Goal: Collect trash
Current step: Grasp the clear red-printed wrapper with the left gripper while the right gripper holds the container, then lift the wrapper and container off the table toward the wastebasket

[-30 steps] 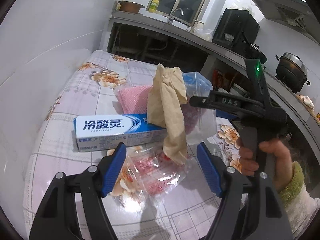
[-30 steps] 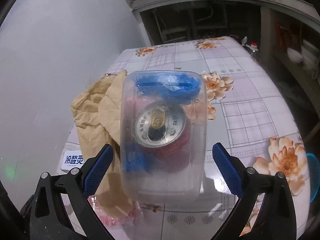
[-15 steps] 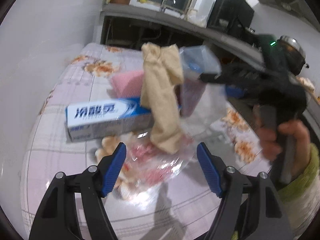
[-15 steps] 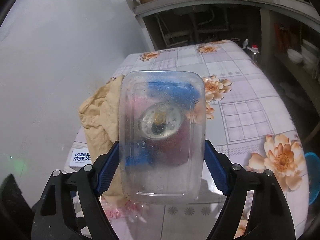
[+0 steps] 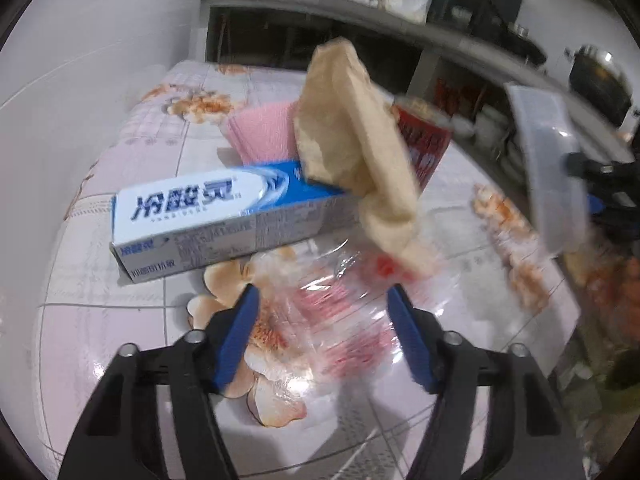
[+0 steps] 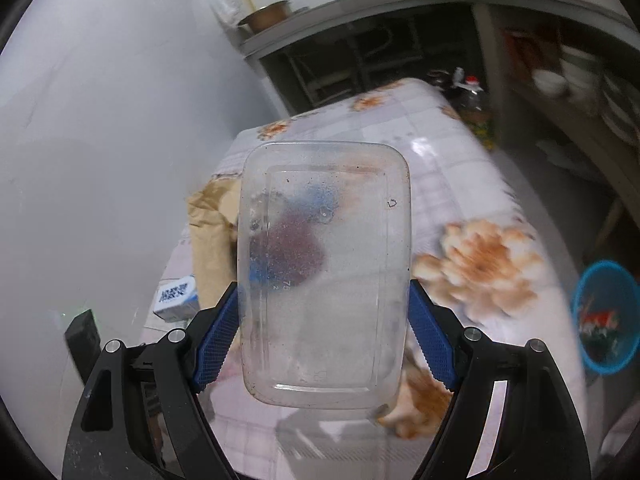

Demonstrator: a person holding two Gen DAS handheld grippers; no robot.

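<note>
My right gripper [image 6: 324, 336] is shut on a clear plastic food container [image 6: 326, 272] and holds it up off the table; it also shows at the right of the left wrist view [image 5: 554, 168]. My left gripper [image 5: 322, 320] is open and empty over a crinkled clear plastic wrapper [image 5: 340, 320]. A crumpled brown paper bag [image 5: 360, 148] leans on a red drink can [image 5: 424, 144]. A blue and white toothpaste box [image 5: 224, 216] and a pink cloth [image 5: 264, 136] lie beside them.
The table has a pink floral cloth [image 5: 104, 320] and stands against a white wall [image 6: 100, 120]. A blue bin [image 6: 606, 316] with trash in it stands on the floor at the table's right. A kitchen counter [image 5: 320, 8] runs behind.
My right gripper closed on the container and lifted it off the red can, carrying it up and to the right. The can now stands uncovered. My left gripper stayed open over the wrapper.
</note>
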